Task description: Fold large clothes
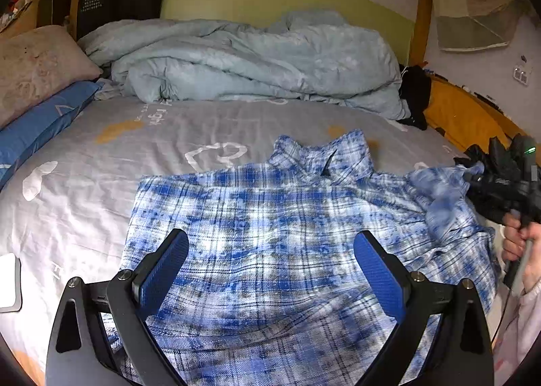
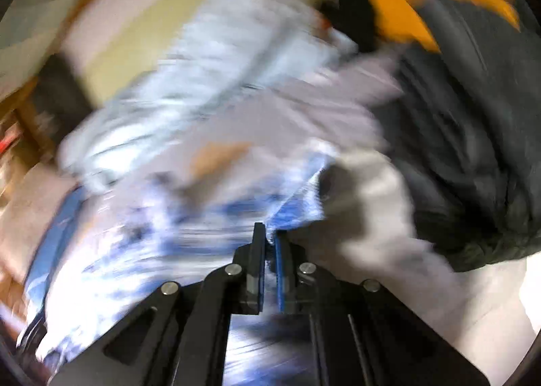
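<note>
In the left wrist view, the plaid shirt (image 1: 287,233) is seen spread on the bed (image 1: 84,189), centre frame, beneath the left gripper (image 1: 270,271), jaws apart. In the right wrist view (heavily blurred), the right gripper (image 2: 269,247) is shown clamped on shirt fabric at lower centre.

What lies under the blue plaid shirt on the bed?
The blue plaid shirt lies spread on the grey printed bedsheet, which shows around it. Whatever is on the sheet beneath the shirt is covered and cannot be seen.
</note>
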